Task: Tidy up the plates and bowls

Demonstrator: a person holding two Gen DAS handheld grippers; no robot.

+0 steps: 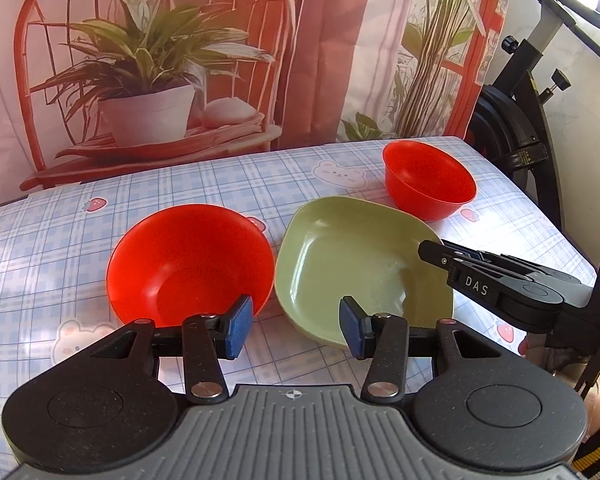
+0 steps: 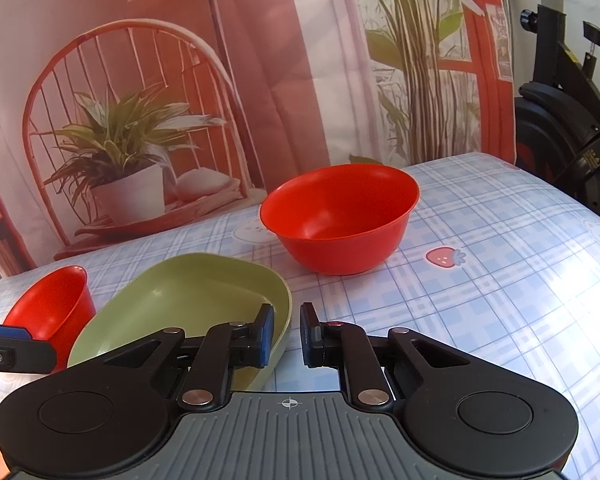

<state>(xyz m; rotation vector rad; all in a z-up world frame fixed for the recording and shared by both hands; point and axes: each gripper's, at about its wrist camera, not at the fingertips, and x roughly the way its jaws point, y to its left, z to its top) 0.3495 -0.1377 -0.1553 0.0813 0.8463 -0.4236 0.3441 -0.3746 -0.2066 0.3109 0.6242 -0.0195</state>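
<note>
**Bowls and plate on the checked tablecloth**

Blue-and-white checked tablecloth (image 1: 220, 184) printed with bears and strawberries covers the table; behind it hangs a printed backdrop (image 1: 148, 60) showing a potted plant on a red chair, and a black exercise bike (image 1: 528, 120) stands at 2 o'clock.

In the left wrist view, the left gripper (image 1: 296, 326) is spread wide and holds nothing. Its left blue pad sits against the near rim of the wide red plastic bowl (image 1: 188, 260) at 11 o'clock; its right pad overlaps the near edge of the green rounded-square plastic plate (image 1: 340, 256) at 1 o'clock. Whether either pad touches cannot be told.

The plate lies flat just beside the wide bowl, one corner pointing away toward the small red plastic bowl (image 1: 428, 180), upright at 1 o'clock.

The right gripper (image 2: 287, 334) is partly parted, straddling the plate's right rim without clamping it.
</note>
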